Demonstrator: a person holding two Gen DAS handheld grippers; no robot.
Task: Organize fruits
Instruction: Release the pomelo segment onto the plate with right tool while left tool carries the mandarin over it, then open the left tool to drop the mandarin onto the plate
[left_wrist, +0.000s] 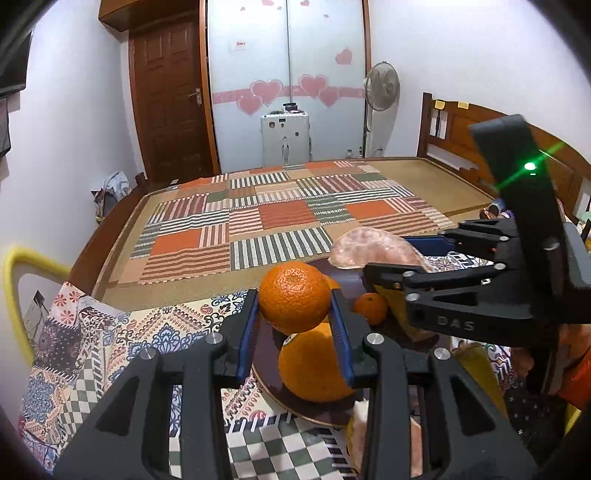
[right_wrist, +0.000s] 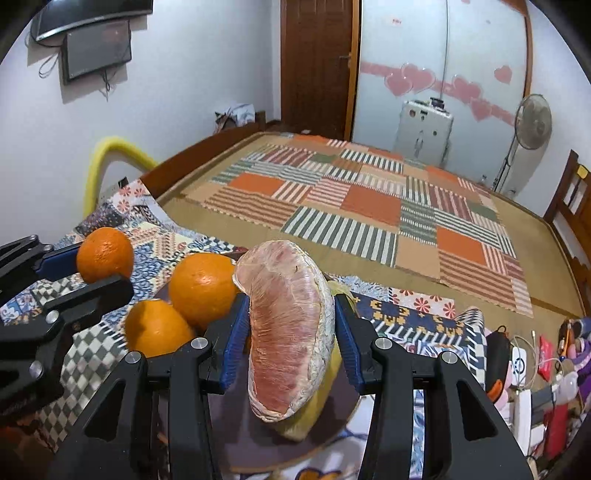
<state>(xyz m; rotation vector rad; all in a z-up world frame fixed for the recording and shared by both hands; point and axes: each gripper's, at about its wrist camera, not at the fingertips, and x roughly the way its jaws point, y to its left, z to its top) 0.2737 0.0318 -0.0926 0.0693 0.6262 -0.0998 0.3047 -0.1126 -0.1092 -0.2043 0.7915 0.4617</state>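
My left gripper (left_wrist: 295, 314) is shut on an orange (left_wrist: 294, 296) and holds it above a dark round plate (left_wrist: 267, 354). A bigger orange (left_wrist: 314, 365) and a small one (left_wrist: 371, 307) lie on the plate. My right gripper (right_wrist: 291, 325) is shut on a pink pomelo wedge (right_wrist: 291, 332) above the same plate (right_wrist: 236, 435), over yellow peel (right_wrist: 325, 391). In the right wrist view the left gripper (right_wrist: 88, 271) holds its orange (right_wrist: 104, 254) at the left, beside two oranges (right_wrist: 201, 286) on the plate. The right gripper (left_wrist: 406, 254) with the wedge (left_wrist: 373, 247) shows in the left wrist view.
The plate rests on a patterned cloth (left_wrist: 110, 332) at the near edge of a wide bed with a striped patchwork mat (left_wrist: 280, 218). A yellow padded chair frame (left_wrist: 14, 280) stands at the left. Clutter (right_wrist: 535, 373) lies at the right. A wooden headboard (left_wrist: 480, 140) is at the far right.
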